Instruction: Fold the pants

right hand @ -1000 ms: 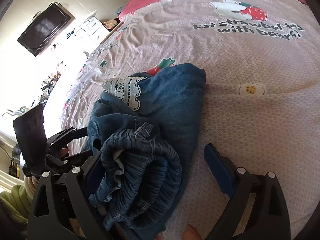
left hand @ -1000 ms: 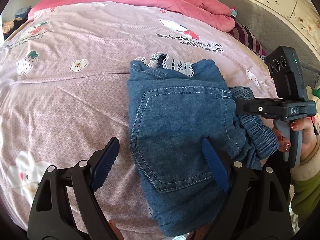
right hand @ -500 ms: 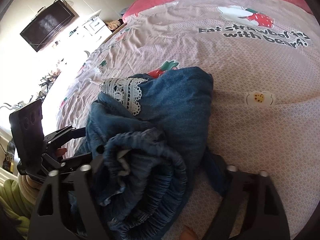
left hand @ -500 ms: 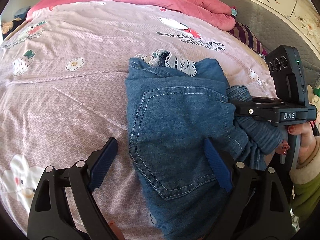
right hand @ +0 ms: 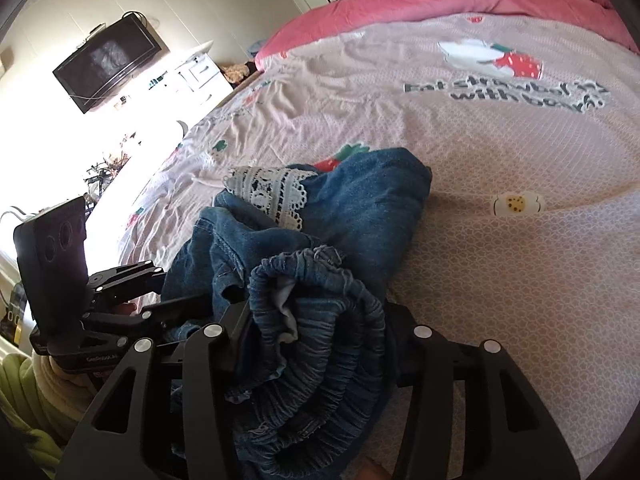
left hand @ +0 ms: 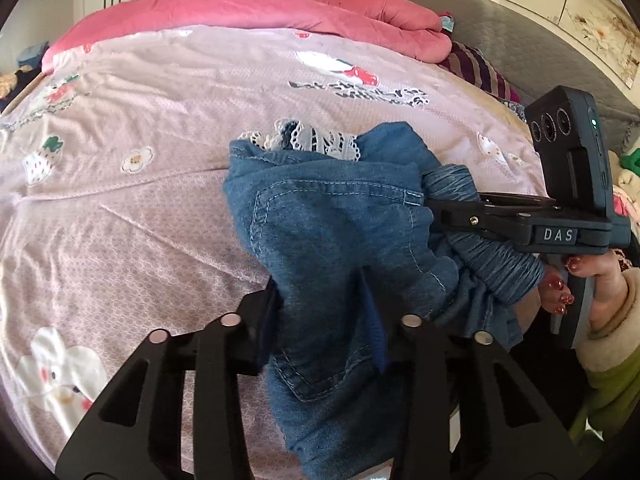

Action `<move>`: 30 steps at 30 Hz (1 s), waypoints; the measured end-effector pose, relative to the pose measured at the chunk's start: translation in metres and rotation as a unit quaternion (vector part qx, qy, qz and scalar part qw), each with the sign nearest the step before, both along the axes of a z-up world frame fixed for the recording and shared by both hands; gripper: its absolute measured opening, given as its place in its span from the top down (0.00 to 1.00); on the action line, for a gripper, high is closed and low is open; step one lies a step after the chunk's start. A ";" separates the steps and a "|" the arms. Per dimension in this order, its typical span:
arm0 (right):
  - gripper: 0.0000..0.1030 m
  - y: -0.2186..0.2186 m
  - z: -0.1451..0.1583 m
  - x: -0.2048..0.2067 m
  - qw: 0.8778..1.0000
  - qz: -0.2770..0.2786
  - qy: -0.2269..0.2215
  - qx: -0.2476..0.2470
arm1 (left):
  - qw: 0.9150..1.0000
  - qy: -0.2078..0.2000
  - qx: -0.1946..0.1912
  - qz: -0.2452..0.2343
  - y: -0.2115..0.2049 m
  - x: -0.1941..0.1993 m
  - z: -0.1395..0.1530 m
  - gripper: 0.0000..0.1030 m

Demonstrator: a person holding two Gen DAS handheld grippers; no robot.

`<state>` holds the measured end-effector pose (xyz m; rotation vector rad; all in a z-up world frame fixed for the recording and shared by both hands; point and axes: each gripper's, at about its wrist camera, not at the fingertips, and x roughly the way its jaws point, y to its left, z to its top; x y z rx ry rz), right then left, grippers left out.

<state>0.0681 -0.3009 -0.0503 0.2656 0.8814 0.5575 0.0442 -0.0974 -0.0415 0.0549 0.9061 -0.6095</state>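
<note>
Folded blue denim pants (left hand: pixel 332 232) with a white lace trim (left hand: pixel 316 138) lie on the pink printed bedsheet (left hand: pixel 120 220). My left gripper (left hand: pixel 324 312) is closing its jaws on the near pocket side, and the denim bunches up between its pads. In the right wrist view the pants (right hand: pixel 368 200) show their gathered elastic waistband (right hand: pixel 320 360), and my right gripper (right hand: pixel 320 332) is closing on that bunch, the fabric hiding its pads. The right gripper (left hand: pixel 436 208) reaches into the pants from the right in the left wrist view. The left gripper (right hand: pixel 168 284) comes in from the left in the right wrist view.
A rolled pink quilt (left hand: pixel 240 8) lies along the far edge of the bed. A grey padded headboard (left hand: pixel 520 40) and a striped cushion (left hand: pixel 476 72) stand at the right. A person's hand (left hand: pixel 600 280) holds the right gripper's handle. A wall TV (right hand: pixel 108 64) hangs beyond the bed.
Both grippers' jaws have come together from wide apart onto the pants. The denim has bunched up and lifted between the left pads, and the waistband is squeezed between the right fingers.
</note>
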 end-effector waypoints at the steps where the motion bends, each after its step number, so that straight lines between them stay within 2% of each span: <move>1: 0.57 0.001 0.003 -0.003 1.000 0.000 -0.007 -0.003 | 1.000 -0.001 -0.001 0.000 0.002 0.000 0.001 0.77; 8: 0.60 0.005 0.021 -0.011 0.999 -0.004 -0.033 0.004 | 1.000 -0.003 -0.022 0.001 0.009 0.000 0.011 0.85; 18: 0.60 0.009 0.048 -0.002 0.998 0.000 -0.069 0.008 | 0.999 -0.032 -0.036 0.015 0.018 0.007 0.036 0.86; 25: 0.60 0.014 0.069 0.028 0.995 -0.005 -0.095 0.008 | 0.997 -0.065 -0.033 0.029 0.021 0.030 0.057 0.86; 30: 0.61 0.019 0.079 0.058 0.994 -0.012 -0.108 -0.008 | 0.996 -0.074 -0.026 0.040 0.020 0.055 0.061 0.86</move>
